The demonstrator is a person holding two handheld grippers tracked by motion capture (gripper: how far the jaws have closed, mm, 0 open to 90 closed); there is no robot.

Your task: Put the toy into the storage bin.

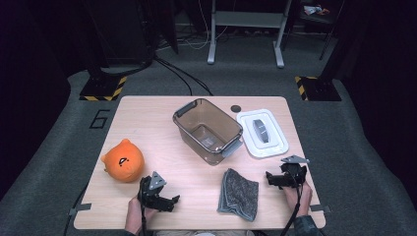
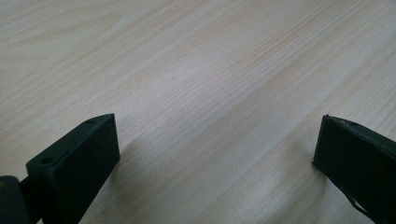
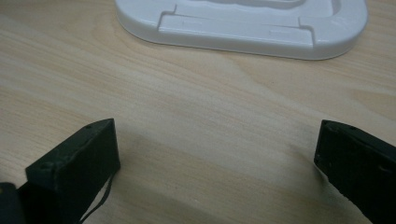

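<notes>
Item 1: orange plush toy, at 9 o'clock on the table, lying free.

Item 2: left gripper, at 7 o'clock, jaws apart, bare wood between them.

Item 3: clear brown bin, table centre, open and seemingly empty.

Item 4: grey folded cloth, at 6 o'clock, lying flat between the two grippers and touching neither.

Item 5: white lid, at 2 o'clock, just beside the bin.

Item 6: right gripper, at 5 o'clock, jaws wide apart over bare table, near the cloth's right edge and the lid's near rim.

Risk, as judged: a grab at the cloth could pinch one layer only, so the fold would open on lifting; a low sweep could nudge the lid against the bin.
</notes>
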